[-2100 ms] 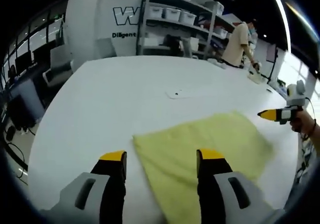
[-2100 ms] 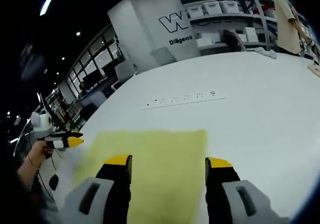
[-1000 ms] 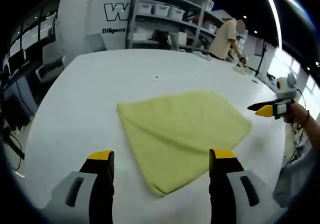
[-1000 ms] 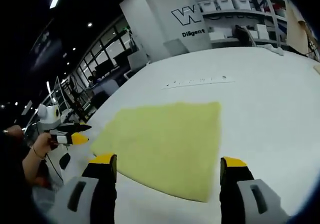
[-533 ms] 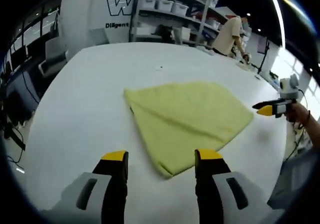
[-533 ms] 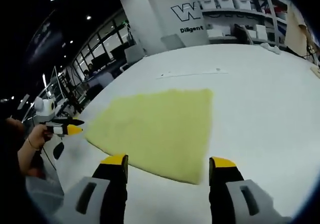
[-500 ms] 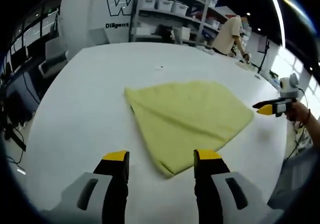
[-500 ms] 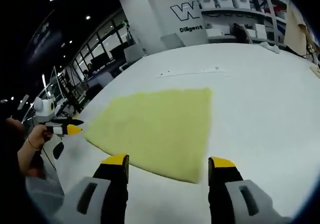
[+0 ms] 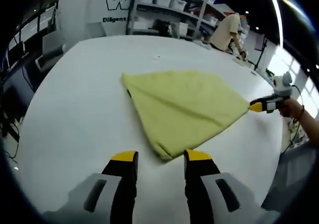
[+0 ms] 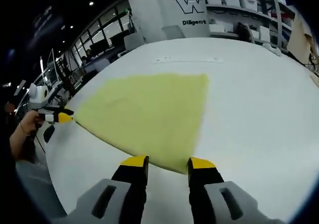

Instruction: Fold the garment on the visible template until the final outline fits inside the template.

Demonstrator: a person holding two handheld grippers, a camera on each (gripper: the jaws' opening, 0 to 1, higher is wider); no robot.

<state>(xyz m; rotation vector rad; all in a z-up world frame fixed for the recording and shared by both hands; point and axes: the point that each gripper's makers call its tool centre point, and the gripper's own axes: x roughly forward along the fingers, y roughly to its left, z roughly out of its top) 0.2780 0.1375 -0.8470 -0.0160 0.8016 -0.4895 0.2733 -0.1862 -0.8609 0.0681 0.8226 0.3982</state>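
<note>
A yellow cloth [image 9: 184, 102], folded flat into a wedge shape, lies on the big white table [image 9: 75, 114]. In the left gripper view my left gripper [image 9: 161, 156] hovers at the cloth's near corner, jaws open but narrowed, with the corner's tip between the yellow fingertips [image 9: 124, 156]. The right gripper [image 9: 260, 105] shows at the cloth's far right corner. In the right gripper view the cloth [image 10: 144, 107] spreads ahead and my right gripper [image 10: 167, 161] straddles its near edge, open and narrowed. The left gripper [image 10: 59, 116] touches the left corner there.
Faint small marks [image 10: 189, 60] run in a line on the table beyond the cloth. Shelves with bins [image 9: 164, 4] and a standing person [image 9: 227, 32] are at the back. A hand [image 9: 294, 109] holds the right gripper near the table's right edge.
Both grippers have come down and in toward the cloth's corners. Each pair of jaws has narrowed from wide open to a small gap. The cloth lies as before.
</note>
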